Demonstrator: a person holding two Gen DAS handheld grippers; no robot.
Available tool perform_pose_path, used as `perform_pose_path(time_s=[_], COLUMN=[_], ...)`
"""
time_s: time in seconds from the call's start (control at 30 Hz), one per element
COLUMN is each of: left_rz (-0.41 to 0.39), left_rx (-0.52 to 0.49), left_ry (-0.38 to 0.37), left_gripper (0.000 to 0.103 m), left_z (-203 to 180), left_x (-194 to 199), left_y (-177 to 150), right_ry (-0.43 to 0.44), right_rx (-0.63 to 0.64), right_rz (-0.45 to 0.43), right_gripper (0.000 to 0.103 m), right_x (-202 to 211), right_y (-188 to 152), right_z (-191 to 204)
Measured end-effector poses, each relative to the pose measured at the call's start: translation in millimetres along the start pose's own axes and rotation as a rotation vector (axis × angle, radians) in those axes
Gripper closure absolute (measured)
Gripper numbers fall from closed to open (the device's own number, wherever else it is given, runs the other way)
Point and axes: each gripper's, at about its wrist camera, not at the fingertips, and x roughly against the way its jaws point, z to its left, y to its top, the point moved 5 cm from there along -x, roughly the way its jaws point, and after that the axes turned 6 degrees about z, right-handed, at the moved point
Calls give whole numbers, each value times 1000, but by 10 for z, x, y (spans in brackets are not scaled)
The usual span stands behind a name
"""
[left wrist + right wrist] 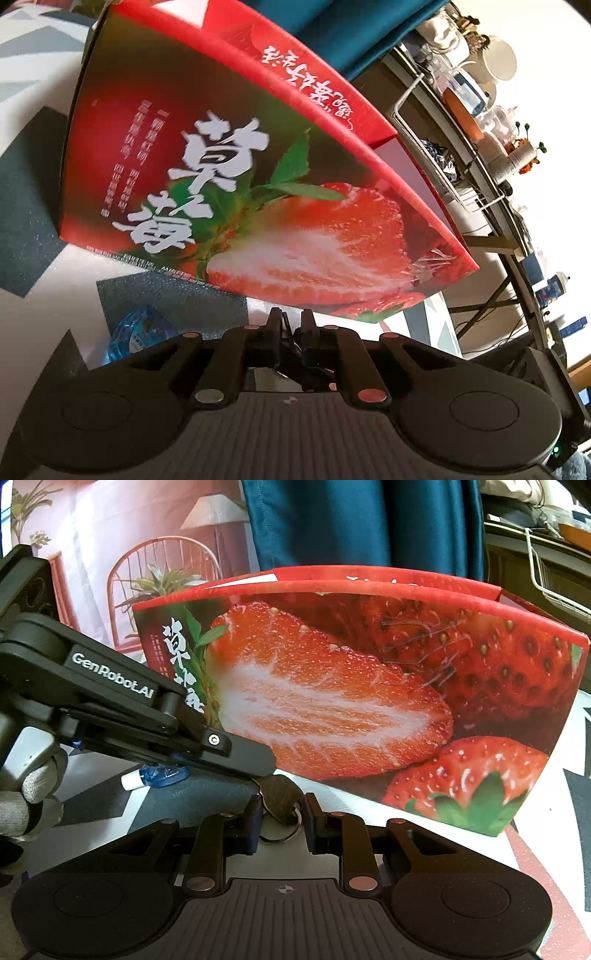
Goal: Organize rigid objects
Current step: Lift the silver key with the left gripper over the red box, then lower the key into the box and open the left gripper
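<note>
Item 1, lower centre of the right wrist view: right gripper [280,821], fingers parted, a metal key on a ring [277,798] lying between them on the patterned cloth [576,746]. The pads do not appear to press the key; grip not yet made, by my reading.

Item 2, left of the same view: left gripper [271,766], reaching in from the upper left, its tip just above the key. In its own view the left gripper [291,323] shows fingers drawn close with a narrow gap; whether it pinches anything I cannot tell.

Item 3, lower left of the left wrist view: clear blue plastic bottle [133,334] lying on the cloth, beside the left tool.

Item 4, centre, beyond the key: strawberry box [351,701], open-topped, standing on the cloth, its front wall close behind the key.

Item 5, upper right of the left wrist view: cluttered shelf [480,122], well apart.

Risks, as judged: the flat key may slide under closing fingers; the ring may snag a pad; the two tools, crowded over one small object, may knock each other; a forward push may shove the light box.
</note>
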Motion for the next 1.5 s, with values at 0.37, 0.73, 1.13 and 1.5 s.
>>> perform_pose_path(time_s=[0.37, 0.73, 1.13, 1.5], left_rz=[-36, -136, -259, -239], left_rx=[-25, -106, -181, -197], left_ry=[4, -62, -121, -119], left_gripper=[98, 98, 98, 98], left_z=[-35, -382, -834, -1025], left_x=[147, 593, 1078, 701], left_y=[-17, 48, 263, 707], right_ry=[-17, -79, -177, -232], right_rx=[40, 106, 249, 212], right_rz=[-21, -117, -227, -227], right_gripper=[87, 87, 87, 88], right_x=[93, 590, 1045, 862], right_y=[57, 301, 814, 1195], right_z=[114, 248, 404, -58])
